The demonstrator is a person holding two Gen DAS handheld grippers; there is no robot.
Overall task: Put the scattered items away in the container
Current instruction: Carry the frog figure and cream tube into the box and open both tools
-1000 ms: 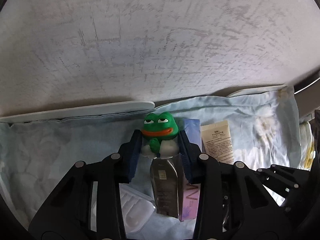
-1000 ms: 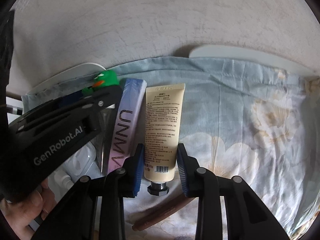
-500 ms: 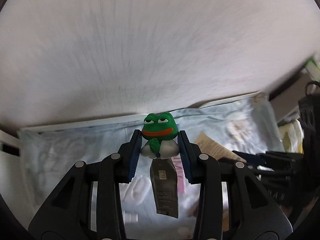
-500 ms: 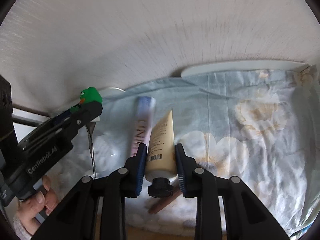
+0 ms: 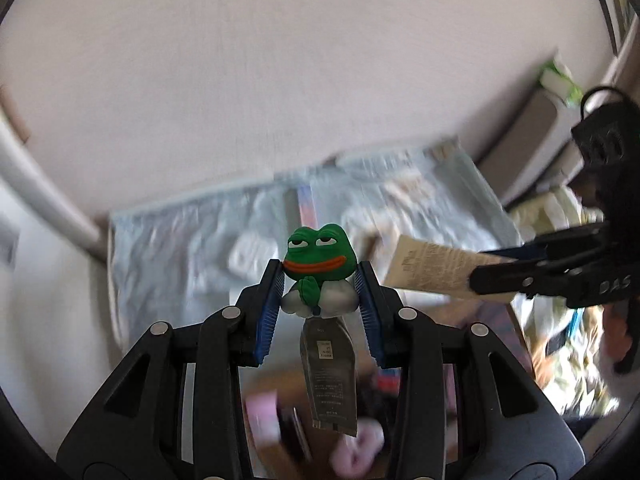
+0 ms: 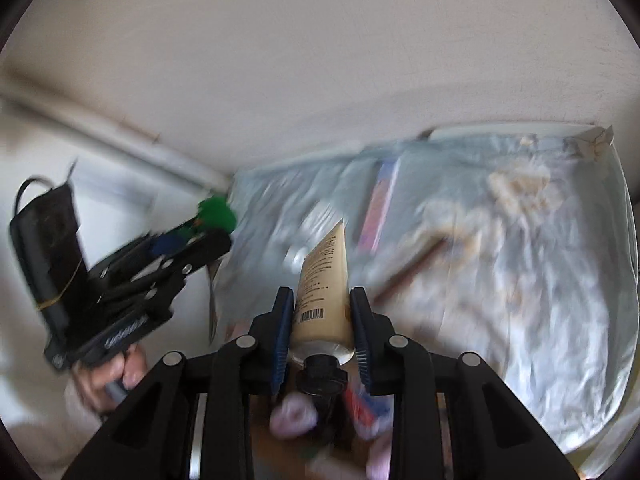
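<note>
**Both grippers loaded, above the box**

My left gripper (image 5: pixel 320 304) clamps one frog-topped sachet (image 5: pixel 319 268) by its firm rubbery head; the foil hangs limp and light. My right gripper (image 6: pixel 320 332) squeezes one soft cream tube (image 6: pixel 322 296) near its cap. Two items remain on the bedsheet (image 6: pixel 540 280): a long box (image 6: pixel 380 208) mid-sheet and a brown stick (image 6: pixel 412 268).

The frog (image 5: pixel 319 256) is bright green with an orange-red mouth and sits on a white cloud-like base; a dark grey sachet (image 5: pixel 330 376) with pale print hangs under it. The tube (image 6: pixel 322 300) is cream with black lettering, a barcode and a black cap. The cloth (image 6: pixel 520 264) is pale blue with beige flowers. Both tools (image 5: pixel 319 304) (image 6: pixel 320 336) are black with blue pads (image 5: pixel 270 312).
</note>
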